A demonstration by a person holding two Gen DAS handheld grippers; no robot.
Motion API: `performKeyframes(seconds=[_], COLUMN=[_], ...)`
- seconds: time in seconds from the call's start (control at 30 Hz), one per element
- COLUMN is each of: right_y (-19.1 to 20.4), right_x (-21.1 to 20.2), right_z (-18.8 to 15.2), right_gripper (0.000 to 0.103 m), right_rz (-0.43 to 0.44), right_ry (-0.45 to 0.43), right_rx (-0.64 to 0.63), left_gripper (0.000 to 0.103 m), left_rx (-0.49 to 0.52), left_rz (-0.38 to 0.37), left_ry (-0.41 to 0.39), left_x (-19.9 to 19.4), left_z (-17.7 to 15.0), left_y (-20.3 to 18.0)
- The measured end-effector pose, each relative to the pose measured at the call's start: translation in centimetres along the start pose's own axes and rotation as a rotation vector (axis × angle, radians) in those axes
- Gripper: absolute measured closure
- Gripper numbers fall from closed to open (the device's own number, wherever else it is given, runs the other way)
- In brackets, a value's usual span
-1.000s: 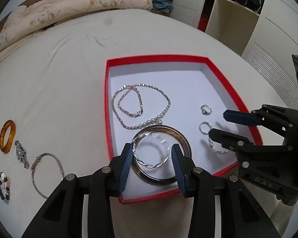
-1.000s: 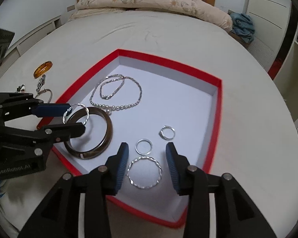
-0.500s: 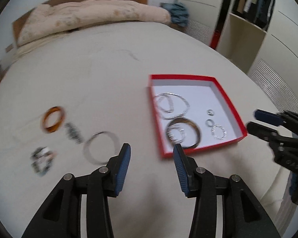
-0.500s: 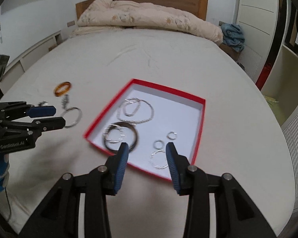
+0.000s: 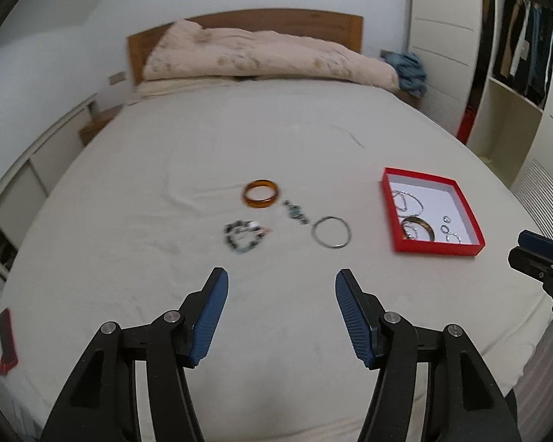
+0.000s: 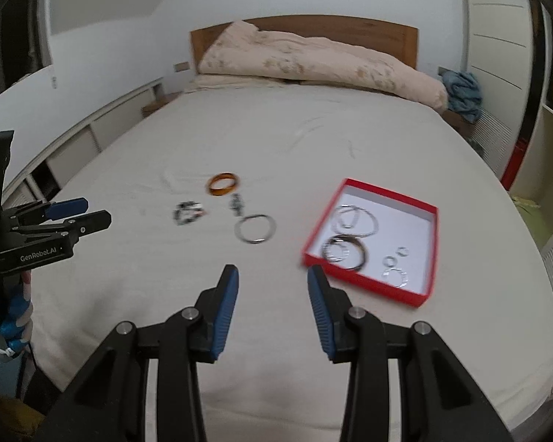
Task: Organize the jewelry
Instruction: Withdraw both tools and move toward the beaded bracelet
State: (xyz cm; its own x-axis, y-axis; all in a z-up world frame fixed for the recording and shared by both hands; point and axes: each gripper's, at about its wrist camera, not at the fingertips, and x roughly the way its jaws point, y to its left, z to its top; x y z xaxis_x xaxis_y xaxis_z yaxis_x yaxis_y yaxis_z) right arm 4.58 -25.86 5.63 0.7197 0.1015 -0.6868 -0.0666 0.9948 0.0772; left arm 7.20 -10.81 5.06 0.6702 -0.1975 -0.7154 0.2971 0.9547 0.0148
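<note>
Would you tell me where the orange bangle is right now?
In the left wrist view, the orange bangle lies on the bed, left of the red box, beside the brooch.

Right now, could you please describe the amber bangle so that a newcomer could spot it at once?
On the pale bed sheet, left of the red box, four pieces lie loose. The amber bangle lies farthest toward the headboard, the only orange, translucent, thick one; its neighbours are silver or dark.

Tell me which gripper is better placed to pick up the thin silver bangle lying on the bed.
Probably left: the left gripper is open, empty and nearer the silver bangle; the right gripper sits by the red box.
</note>
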Motion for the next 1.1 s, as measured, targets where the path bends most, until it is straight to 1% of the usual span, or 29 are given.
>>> performKeyframes(seconds=[0.07, 0.23, 0.33, 0.4, 0.57, 0.77, 0.9, 1.1], right_y=[2.0, 5.5, 6.9, 7.5, 7.6, 6.3, 5.1, 3.9], right_x=[-0.9, -2.5, -2.4, -1.3, 2.7, 9.1, 13.5, 19.5], right_z=[-0.2, -0.9, -1.0, -1.0, -0.8, 0.0, 1.1, 3.0], right_gripper=[0.066, 0.066, 0.066, 0.066, 0.066, 0.066, 0.066, 0.066], right_rz=[0.023, 0.056, 0.076, 0.092, 0.104, 0.096, 0.107, 0.129], right_ry=[-0.008, -0.015, -0.007, 0.007, 0.055, 0.111, 0.137, 0.153], right_rx=[-0.012, -0.041, -0.056, -0.062, -0.064, -0.038, -0.018, -0.003], left_gripper=[0.043, 0.042, 0.042, 0.042, 0.042, 0.042, 0.042, 0.044], left_rx=[-0.021, -0.09, -0.115, -0.13, -0.157, -0.181, -0.189, -0.178], left_rz=[0.016, 0.045, 0.062, 0.072, 0.08, 0.071, 0.065, 0.046], left_ry=[-0.01, -0.018, -0.006, 0.01, 0.072, 0.134, 0.158, 0.175], left_x=[-1.4, -3.9, -4.0, -3.2, 1.2, 8.1, 12.6, 18.0], left_z=[-1.1, -3.9, -4.9, -5.3, -5.3, -3.6, -2.0, 0.0], left_y=[1.4, 5.5, 7.5, 8.6, 10.2, 11.0, 11.2, 11.2])
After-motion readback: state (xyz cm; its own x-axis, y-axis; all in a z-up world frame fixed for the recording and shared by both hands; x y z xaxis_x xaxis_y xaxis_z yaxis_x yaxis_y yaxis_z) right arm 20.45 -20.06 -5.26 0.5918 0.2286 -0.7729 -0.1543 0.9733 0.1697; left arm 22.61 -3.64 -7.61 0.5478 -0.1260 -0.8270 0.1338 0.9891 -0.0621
